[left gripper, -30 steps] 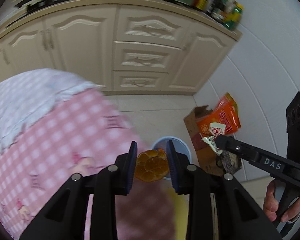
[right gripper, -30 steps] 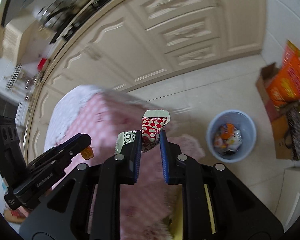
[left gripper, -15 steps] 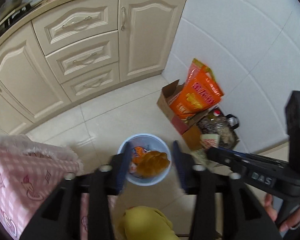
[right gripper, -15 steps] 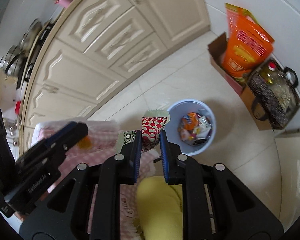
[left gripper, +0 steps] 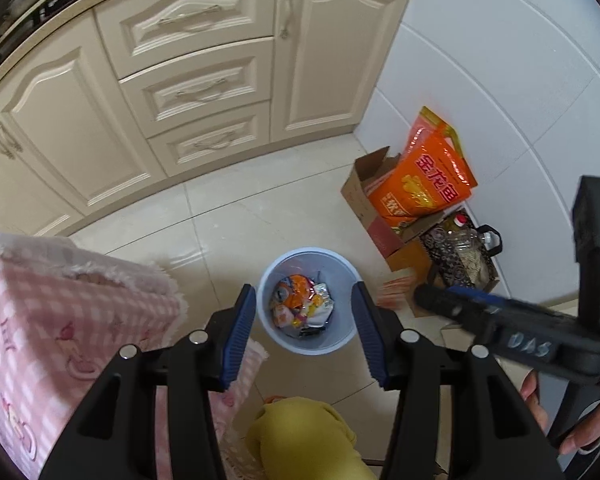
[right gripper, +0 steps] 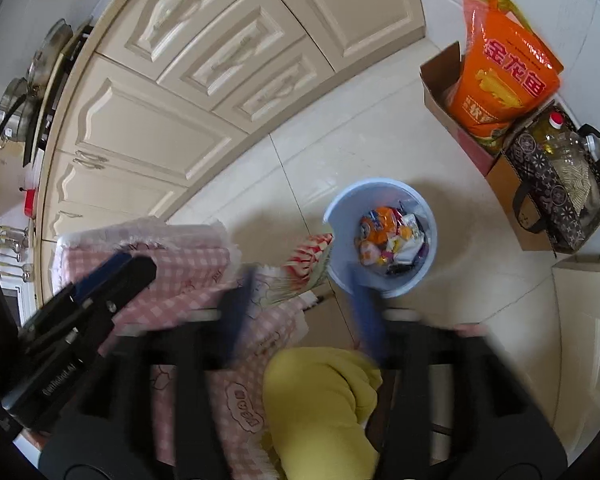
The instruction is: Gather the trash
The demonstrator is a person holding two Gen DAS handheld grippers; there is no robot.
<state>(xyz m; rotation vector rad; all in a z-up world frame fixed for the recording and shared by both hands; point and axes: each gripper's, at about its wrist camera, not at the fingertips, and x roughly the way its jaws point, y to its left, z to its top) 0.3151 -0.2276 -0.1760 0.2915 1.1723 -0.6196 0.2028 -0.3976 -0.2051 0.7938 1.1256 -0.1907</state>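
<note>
A pale blue trash bin (left gripper: pixel 308 300) stands on the tiled floor with several wrappers inside; it also shows in the right wrist view (right gripper: pixel 380 236). My left gripper (left gripper: pixel 305 332) is open and empty, high above the bin. My right gripper (right gripper: pixel 302 300) is open and blurred. A red-and-white checked wrapper (right gripper: pixel 310 258) is in the air just beyond its fingers, left of the bin's rim; it shows blurred in the left wrist view (left gripper: pixel 396 294).
A table with a pink checked cloth (left gripper: pixel 60 320) is at the left. A yellow cloth (left gripper: pixel 308 440) lies below the grippers. A cardboard box with an orange bag (left gripper: pixel 424 184) and a patterned bag (left gripper: pixel 456 256) stand by the white wall. Cream cabinets (left gripper: pixel 196 88) are behind.
My left gripper opened and the orange peel dropped into the bin. My right gripper opened and let go of the checked wrapper, which is falling. Both grippers swung from the table toward the bin.
</note>
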